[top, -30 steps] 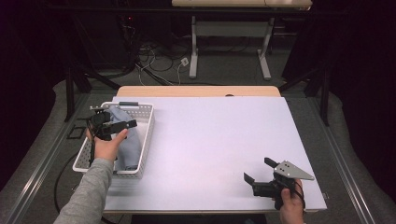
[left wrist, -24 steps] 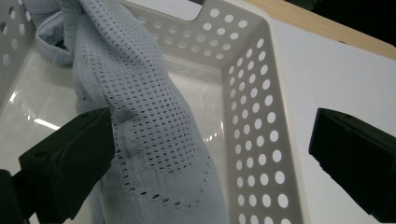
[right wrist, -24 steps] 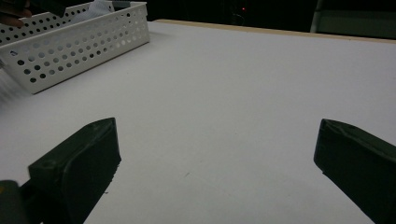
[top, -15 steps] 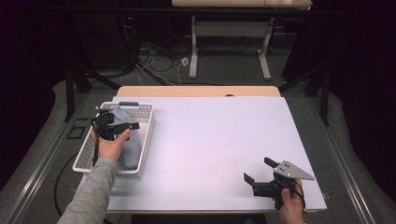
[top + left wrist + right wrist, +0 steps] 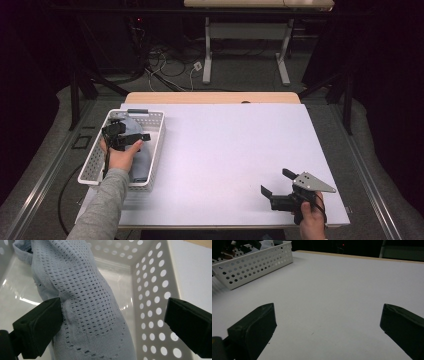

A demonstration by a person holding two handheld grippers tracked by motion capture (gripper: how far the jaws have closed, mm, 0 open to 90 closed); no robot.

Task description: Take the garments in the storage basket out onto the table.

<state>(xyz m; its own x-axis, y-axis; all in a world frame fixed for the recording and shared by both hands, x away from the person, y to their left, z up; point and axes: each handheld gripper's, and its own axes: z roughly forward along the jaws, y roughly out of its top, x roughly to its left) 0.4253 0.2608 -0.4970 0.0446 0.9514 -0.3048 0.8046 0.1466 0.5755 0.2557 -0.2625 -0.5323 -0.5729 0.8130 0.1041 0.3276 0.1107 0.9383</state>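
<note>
Left tool [image 5: 113, 322] straddles lengthwise-lying blue knit [image 5: 85, 302].

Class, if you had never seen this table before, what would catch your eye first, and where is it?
First, the white basket full of round holes at the table's left edge, with a pale blue knitted cloth lying inside it. The left tool reaches into it with jaws open around the cloth, while the right tool rests open near the bare front right corner.

Wide-apart jaws straddle pale blue knit cloth [image 5: 90, 305] inside perforated white basket [image 5: 152, 302].
</note>
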